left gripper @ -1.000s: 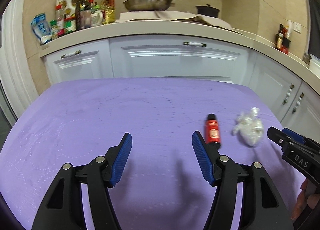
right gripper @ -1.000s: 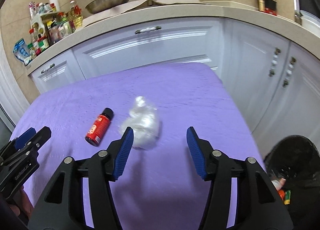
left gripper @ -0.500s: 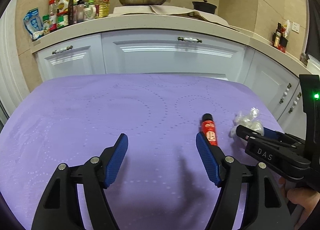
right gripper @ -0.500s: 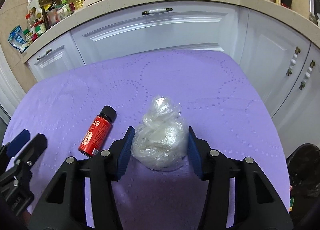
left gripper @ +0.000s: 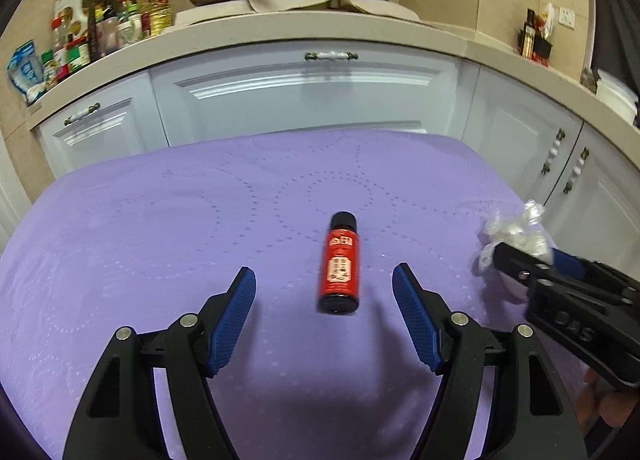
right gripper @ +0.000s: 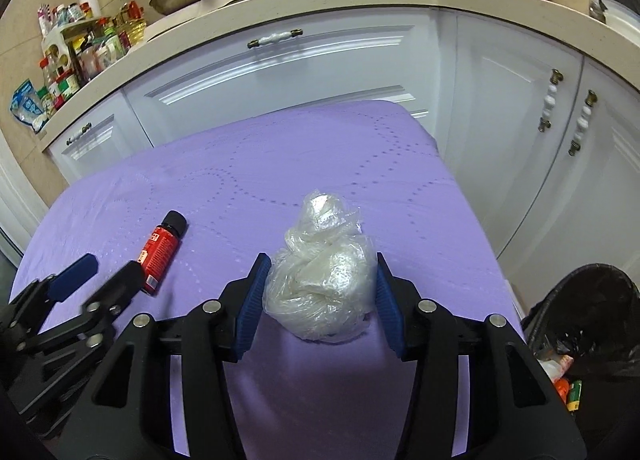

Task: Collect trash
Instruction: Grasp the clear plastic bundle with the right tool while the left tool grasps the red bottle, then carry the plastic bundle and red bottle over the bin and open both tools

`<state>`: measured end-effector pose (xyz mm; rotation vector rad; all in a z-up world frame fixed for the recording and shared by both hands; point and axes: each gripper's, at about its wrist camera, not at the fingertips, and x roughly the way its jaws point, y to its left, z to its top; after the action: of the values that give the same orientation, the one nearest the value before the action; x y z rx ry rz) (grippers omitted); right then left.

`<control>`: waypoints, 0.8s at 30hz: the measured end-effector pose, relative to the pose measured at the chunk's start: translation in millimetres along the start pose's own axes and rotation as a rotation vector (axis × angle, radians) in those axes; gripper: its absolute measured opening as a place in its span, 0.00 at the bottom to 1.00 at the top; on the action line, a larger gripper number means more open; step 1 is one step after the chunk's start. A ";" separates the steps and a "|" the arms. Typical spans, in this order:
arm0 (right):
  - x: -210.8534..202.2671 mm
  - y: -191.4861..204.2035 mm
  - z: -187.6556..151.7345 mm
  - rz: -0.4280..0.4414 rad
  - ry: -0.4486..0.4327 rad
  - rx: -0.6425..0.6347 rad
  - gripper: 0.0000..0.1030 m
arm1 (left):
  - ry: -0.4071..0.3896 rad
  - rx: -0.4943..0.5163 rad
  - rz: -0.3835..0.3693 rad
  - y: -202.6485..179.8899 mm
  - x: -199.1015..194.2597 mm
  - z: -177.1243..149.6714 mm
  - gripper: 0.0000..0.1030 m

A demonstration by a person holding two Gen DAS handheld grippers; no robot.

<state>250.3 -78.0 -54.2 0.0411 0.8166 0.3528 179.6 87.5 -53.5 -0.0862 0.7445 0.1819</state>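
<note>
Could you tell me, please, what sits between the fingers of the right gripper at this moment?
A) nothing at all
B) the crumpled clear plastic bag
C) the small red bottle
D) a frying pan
B: in the right wrist view the crumpled clear plastic bag fills the gap between the blue fingers of the right gripper, while the small red bottle lies apart to the left on the purple cloth.

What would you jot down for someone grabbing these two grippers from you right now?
Right gripper: jaws around the crumpled plastic bag on the purple table, pads at its sides, having just been closing; not lifted.
Left gripper: open, empty, lined up on the red bottle lying flat.
Black bin at the table's right holds some trash.
Left: bin the bag, then the bottle.
</note>
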 end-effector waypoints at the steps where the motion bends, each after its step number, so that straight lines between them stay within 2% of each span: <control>1: -1.3 -2.3 -0.5 0.002 -0.001 0.003 0.48 | 0.010 0.002 -0.003 -1.5 2.6 0.2 0.63; 3: -3.6 -7.7 -1.2 0.010 -0.004 0.013 0.48 | 0.032 0.002 -0.009 -4.0 8.5 1.9 0.54; 7: -4.8 -13.2 -2.5 0.017 -0.004 0.020 0.48 | 0.058 0.018 -0.011 -10.5 15.9 4.2 0.45; 9: -5.5 -15.4 -3.3 0.018 -0.004 0.022 0.48 | 0.069 0.033 -0.009 -14.4 18.3 4.3 0.30; 10: -5.5 -15.6 -3.3 0.017 -0.004 0.023 0.48 | 0.075 0.041 -0.008 -16.2 19.5 4.3 0.25; 15: -8.9 -20.4 -6.3 0.011 -0.010 0.033 0.48 | 0.054 0.067 -0.007 -20.2 15.0 2.6 0.24; 24: -24.4 -18.2 -15.5 -0.008 -0.030 0.020 0.48 | -0.012 0.057 0.000 -16.2 -7.5 -3.5 0.24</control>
<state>229.1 -104.5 -50.8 0.0618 0.7901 0.3358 175.0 70.1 -50.7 -0.0309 0.7373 0.1610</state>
